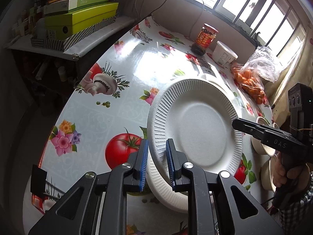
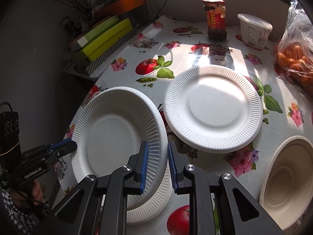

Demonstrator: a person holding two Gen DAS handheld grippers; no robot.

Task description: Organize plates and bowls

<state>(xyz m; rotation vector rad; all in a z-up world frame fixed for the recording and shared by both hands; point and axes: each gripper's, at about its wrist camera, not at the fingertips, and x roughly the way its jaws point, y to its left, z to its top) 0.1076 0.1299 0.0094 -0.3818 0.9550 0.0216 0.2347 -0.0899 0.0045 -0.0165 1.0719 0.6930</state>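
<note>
A white ribbed paper plate [image 1: 197, 125] [image 2: 117, 137] is tilted up above a second white plate [image 1: 168, 193] [image 2: 152, 207] lying on the table. My left gripper [image 1: 156, 160] has its blue pads astride the tilted plate's near rim; in the right wrist view it [image 2: 68, 145] touches the plate's left rim. My right gripper [image 2: 156, 166] straddles the opposite rim with a gap; in the left wrist view it [image 1: 237, 123] reaches the plate's right edge. A third white plate [image 2: 213, 109] lies flat further back. Beige bowls [image 2: 289, 178] [image 1: 262, 146] sit to the right.
A chili sauce jar [image 2: 216, 19], a white tub [image 2: 254, 30] and a bag of small oranges [image 2: 295, 58] stand at the table's far side. Green boxes [image 1: 78, 19] sit on a side shelf to the left. The floral tablecloth [image 1: 88, 121] covers the table.
</note>
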